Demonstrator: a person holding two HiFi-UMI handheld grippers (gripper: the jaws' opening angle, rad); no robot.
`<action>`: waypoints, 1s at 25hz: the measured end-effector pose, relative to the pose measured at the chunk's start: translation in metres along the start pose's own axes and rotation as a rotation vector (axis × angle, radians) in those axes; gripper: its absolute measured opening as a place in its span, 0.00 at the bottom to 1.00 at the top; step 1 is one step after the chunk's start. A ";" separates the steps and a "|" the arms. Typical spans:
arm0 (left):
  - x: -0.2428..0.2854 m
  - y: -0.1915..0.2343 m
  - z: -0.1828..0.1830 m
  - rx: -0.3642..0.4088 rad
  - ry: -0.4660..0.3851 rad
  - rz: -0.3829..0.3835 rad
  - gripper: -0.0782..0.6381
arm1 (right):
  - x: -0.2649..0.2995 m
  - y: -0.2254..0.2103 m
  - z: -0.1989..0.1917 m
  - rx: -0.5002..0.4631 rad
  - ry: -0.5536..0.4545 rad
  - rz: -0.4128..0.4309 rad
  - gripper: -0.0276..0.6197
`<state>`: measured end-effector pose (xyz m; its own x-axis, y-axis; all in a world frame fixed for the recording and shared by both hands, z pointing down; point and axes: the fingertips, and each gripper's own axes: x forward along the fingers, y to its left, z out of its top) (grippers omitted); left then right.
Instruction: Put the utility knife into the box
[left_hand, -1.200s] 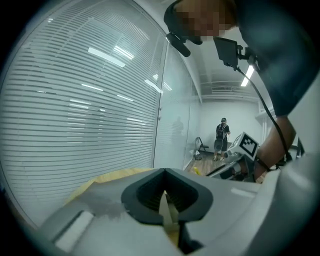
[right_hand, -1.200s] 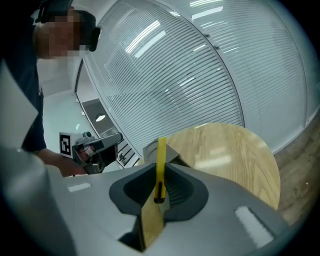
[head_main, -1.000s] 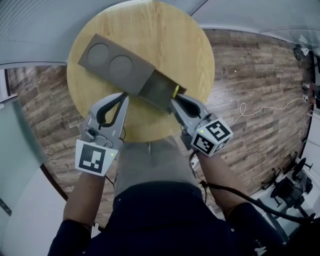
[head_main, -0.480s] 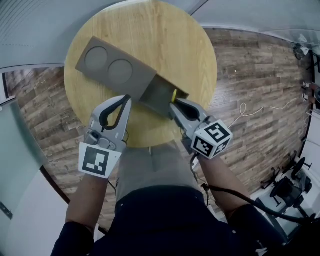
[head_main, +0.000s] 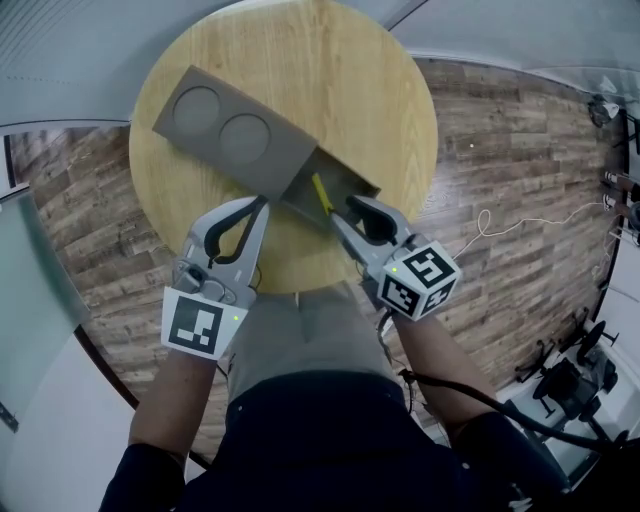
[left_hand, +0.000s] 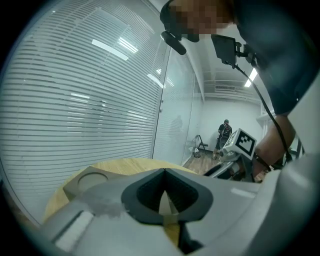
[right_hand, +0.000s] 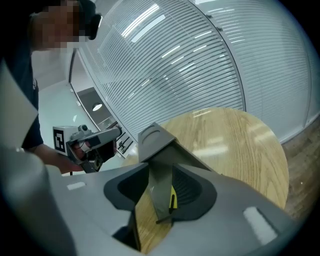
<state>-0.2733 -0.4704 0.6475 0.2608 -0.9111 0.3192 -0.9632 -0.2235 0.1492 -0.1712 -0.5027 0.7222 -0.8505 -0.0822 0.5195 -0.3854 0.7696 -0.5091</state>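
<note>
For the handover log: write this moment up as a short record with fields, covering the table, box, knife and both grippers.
table: round, wooden
box: grey, on the table, near end open
utility knife: yellow, lying inside the open end
left gripper: fingers together at the box's near edge
right gripper: fingers have just opened and stand apart; the box's end shows in the gap, nothing gripped

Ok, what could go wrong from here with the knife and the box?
The right gripper has just been opening its jaws, and a wall of the box stands between them, so pulling back could snag and drag the box. The utility knife lies slanted in the box's open end, so it might rest on a wall and jam any closing.
</note>
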 end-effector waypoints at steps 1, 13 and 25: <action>-0.002 0.000 0.002 -0.001 -0.002 0.000 0.11 | -0.001 0.001 0.001 0.003 -0.003 -0.001 0.28; -0.013 -0.009 0.085 0.057 -0.125 -0.036 0.11 | -0.048 0.026 0.064 0.015 -0.118 0.004 0.28; -0.061 -0.005 0.172 0.177 -0.173 0.043 0.11 | -0.136 0.074 0.170 -0.080 -0.439 0.072 0.26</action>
<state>-0.2951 -0.4732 0.4662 0.2187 -0.9635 0.1545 -0.9736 -0.2261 -0.0320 -0.1450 -0.5426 0.4974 -0.9522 -0.2738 0.1357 -0.3052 0.8285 -0.4695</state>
